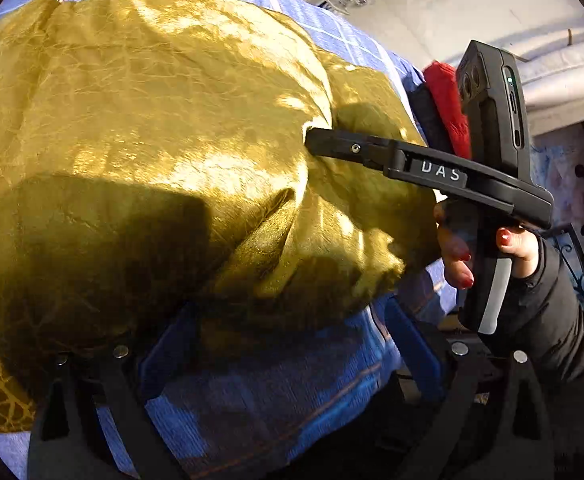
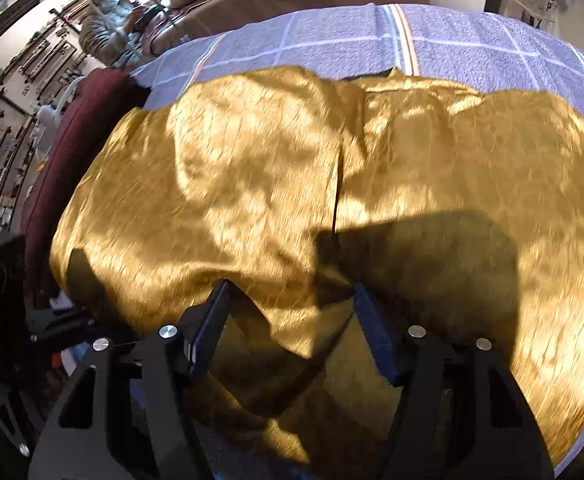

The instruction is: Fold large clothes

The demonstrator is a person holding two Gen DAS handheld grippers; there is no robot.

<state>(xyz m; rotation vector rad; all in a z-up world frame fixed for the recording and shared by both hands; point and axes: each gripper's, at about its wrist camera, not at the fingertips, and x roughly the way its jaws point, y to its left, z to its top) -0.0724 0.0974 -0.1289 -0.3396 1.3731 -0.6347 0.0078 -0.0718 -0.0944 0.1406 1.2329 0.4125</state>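
Observation:
A large shiny gold garment (image 1: 140, 128) lies spread on a blue checked bedcover (image 1: 260, 396); it fills the right wrist view (image 2: 252, 184) too. My left gripper (image 1: 288, 320) is open, its blue-padded fingers (image 1: 411, 344) spread over the garment's near edge and the bedcover. My right gripper (image 2: 288, 304) is open, its fingers (image 2: 208, 328) either side of a raised fold of gold cloth, not closed on it. In the left wrist view the right gripper (image 1: 311, 140) reaches in from the right with its tips at a fold of the garment.
A red and dark cloth pile (image 1: 445, 108) sits at the bed's right edge. A maroon cushion (image 2: 76, 160) lies along the bed's left side. A seated masked person (image 2: 112, 16) is beyond the bed. The bedcover (image 2: 451, 40) shows past the garment.

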